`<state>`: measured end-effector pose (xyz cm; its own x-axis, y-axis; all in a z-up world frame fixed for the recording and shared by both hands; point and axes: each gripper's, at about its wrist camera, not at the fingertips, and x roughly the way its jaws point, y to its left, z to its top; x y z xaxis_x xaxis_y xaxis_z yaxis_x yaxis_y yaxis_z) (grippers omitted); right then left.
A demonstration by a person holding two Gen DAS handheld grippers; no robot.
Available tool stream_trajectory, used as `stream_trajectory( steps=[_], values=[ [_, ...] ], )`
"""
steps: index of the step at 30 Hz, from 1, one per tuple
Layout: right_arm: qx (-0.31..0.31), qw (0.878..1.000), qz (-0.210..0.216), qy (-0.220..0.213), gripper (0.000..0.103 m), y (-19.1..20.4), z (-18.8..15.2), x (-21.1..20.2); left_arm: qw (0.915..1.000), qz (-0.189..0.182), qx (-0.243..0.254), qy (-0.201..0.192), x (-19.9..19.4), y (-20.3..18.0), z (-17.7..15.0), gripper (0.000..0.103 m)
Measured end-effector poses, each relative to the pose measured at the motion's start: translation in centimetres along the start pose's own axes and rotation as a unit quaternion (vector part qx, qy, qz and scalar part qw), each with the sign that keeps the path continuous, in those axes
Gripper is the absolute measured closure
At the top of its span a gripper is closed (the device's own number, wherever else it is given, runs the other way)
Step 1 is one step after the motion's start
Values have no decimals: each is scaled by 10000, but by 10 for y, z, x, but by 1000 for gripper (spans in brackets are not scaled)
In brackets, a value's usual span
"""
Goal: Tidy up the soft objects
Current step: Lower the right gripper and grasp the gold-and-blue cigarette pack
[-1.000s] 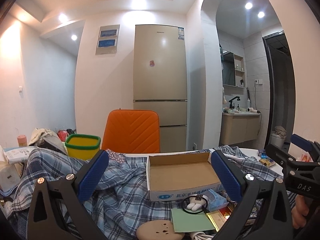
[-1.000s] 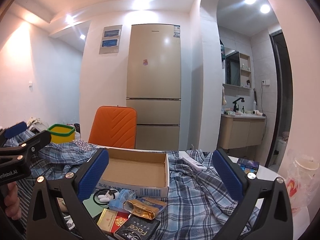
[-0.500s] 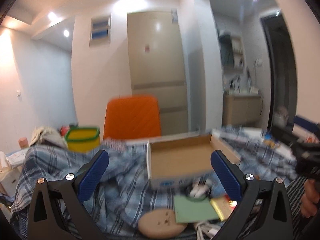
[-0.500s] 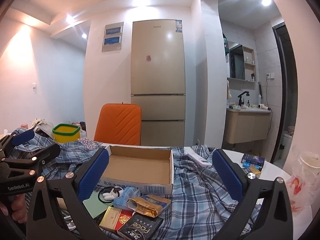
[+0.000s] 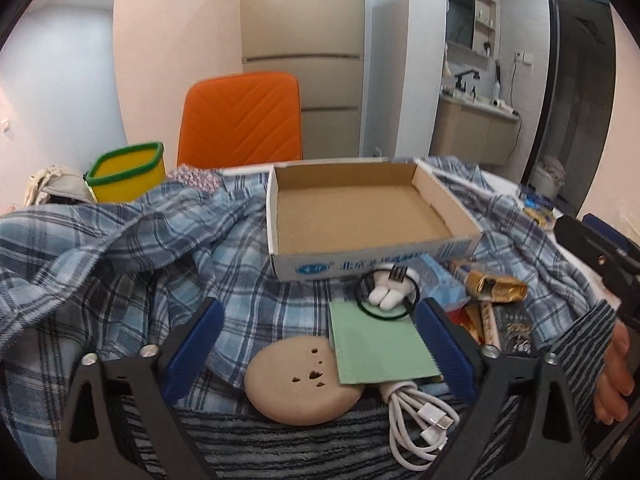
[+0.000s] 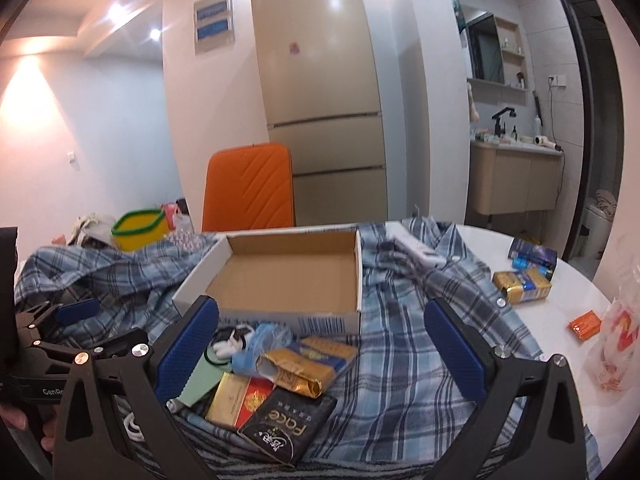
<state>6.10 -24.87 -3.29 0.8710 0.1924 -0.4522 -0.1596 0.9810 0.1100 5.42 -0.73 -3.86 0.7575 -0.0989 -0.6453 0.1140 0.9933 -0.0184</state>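
Observation:
A crumpled blue plaid shirt covers the table, with a grey striped cloth at the near edge. An open cardboard box sits on the shirt, nothing inside. My left gripper hangs low over a tan round pad and a green card; its jaws are closing and its pads touch nothing. My right gripper stands open above gold packets and a black packet. Each gripper also shows in the other's view: left gripper, right gripper.
A white cable, a black ring with a small white item and a blue tissue pack lie before the box. A yellow bin and an orange chair stand behind. Small boxes and a plastic bag sit at right.
Both grippers have tipped downward and come closer to the table, so the clutter in front of the box now shows. The left jaws have narrowed slightly.

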Motion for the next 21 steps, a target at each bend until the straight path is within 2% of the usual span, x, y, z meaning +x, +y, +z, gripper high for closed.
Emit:
stream_trajectory(
  steps=[2,9,14,17,21],
  values=[
    [74,9998,63,146,0,-2,-1,5,9999,-100,-47,116,7,2,1,9],
    [469,9959,163,756,6,-17,-6,26,9999,-104,42,43,9,-3,1,9],
    [186,9933,-7,1142,9,-5,-12,40,9996,-181,179,114,14,-9,0,8],
    [85,9921,20,1249,9,-1,-12,44,9987,-188,373,287,23,-17,-4,8],
    [425,9825,156,1809,9,-2,-4,62,9983,-152,340,445,30,-16,-3,8]
  ],
)
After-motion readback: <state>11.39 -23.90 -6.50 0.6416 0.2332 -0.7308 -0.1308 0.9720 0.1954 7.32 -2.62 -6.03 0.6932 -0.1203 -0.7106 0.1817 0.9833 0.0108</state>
